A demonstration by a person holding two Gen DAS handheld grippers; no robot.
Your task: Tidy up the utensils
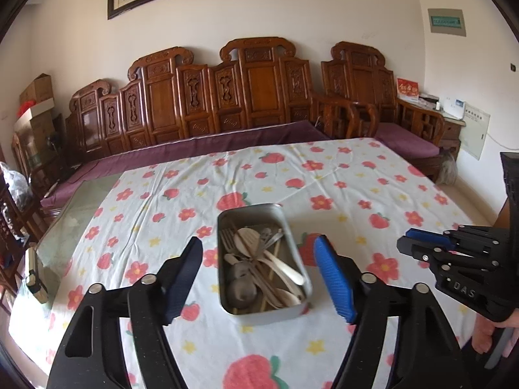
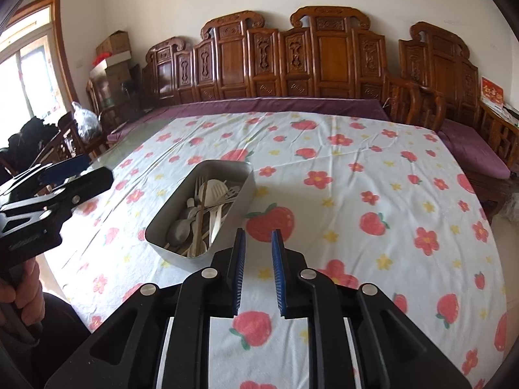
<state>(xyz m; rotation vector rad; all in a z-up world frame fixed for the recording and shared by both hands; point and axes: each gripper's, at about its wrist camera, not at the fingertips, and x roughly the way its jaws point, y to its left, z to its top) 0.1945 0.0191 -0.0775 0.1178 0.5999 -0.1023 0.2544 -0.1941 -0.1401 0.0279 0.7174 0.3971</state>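
A grey metal tin [image 1: 288, 230] stands on the flowered tablecloth and holds a jumble of utensils [image 1: 259, 259]: metal forks, spoons, white plastic spoons and chopsticks. My left gripper [image 1: 258, 253] is wide open and empty, its fingers on either side of the tin and above it. My right gripper [image 2: 258, 240] is open with a narrow gap and empty, hovering just right of the tin [image 2: 246, 191], whose utensils [image 2: 204, 214] show from the side. The right gripper also shows in the left wrist view [image 1: 412, 241], the left gripper in the right wrist view [image 2: 84, 168].
The table wears a white cloth with red flowers and strawberries [image 1: 356, 194]; bare glass shows at its left edge [image 1: 74, 214]. A carved wooden bench with purple cushions [image 1: 227, 97] runs behind the table. Boxes [image 2: 113, 55] are stacked at the far left.
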